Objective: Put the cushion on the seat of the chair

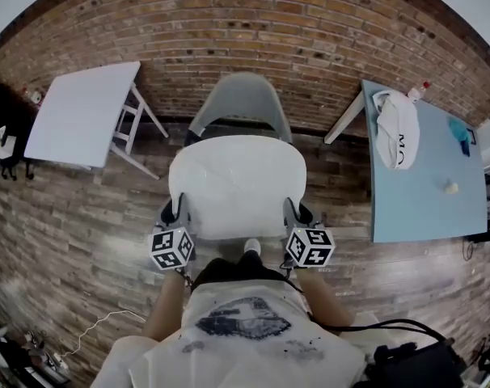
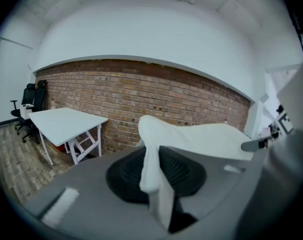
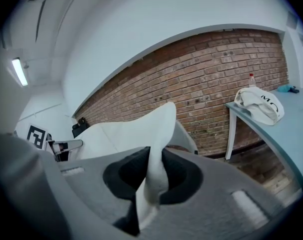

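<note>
You hold a flat, white, rounded fabric cushion [image 1: 237, 183] out in front of you, level and in the air, one gripper on each of its near corners. Beyond it stands a grey moulded plastic chair [image 1: 243, 95] with its back to a red brick wall [image 1: 269, 23]. The cushion hides the seat from the head view, so you cannot see how high above the seat it hangs.

The left gripper [image 2: 154, 171] has its jaws closed narrow on the cushion's left edge. The fabric is squeezed into a thin upright fold between the black ribbed pads. The right gripper [image 3: 151, 176] pinches the right edge the same way, and the edge flares out above the jaws.

Judging by how thin the edge crushes, the cushion is soft and light. It spans flat between the two grips, so it seems to have some body, but the middle will likely sag if the grippers come closer together. The corner holds look sound, and two grips well apart keep it spread. Fabric on ribbed pads should not slip, and nothing about it looks fragile.

A white folding table [image 1: 83, 111] stands at the left. A pale blue table [image 1: 427, 176] at the right carries a white bag [image 1: 397, 128].
</note>
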Tool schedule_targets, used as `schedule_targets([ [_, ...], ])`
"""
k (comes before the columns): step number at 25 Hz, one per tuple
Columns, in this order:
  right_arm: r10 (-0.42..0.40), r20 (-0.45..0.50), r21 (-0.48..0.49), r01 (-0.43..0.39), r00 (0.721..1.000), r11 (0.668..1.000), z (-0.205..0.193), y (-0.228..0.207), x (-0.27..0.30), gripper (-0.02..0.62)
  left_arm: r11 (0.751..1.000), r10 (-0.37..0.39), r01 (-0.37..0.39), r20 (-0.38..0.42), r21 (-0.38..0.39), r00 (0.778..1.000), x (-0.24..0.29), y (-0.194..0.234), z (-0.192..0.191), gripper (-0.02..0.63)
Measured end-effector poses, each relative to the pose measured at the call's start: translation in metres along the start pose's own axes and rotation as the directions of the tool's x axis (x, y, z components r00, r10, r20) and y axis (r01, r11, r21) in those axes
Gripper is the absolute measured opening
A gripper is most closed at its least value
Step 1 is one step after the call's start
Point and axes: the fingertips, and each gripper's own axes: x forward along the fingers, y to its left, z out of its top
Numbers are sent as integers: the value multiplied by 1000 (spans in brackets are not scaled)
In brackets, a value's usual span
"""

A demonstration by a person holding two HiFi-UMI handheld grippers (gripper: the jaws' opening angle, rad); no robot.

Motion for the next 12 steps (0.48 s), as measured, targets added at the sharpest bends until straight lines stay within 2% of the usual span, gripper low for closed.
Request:
schedule_targets([
  [6, -48, -14, 26, 48, 999, 998, 1, 2, 29, 48, 999, -46, 47, -35, 21, 998, 39, 16, 8, 57],
  [12, -125, -14, 53, 125, 992, 991, 1, 15, 61, 48, 991, -124, 128, -85, 42, 989, 80, 43, 17, 57],
])
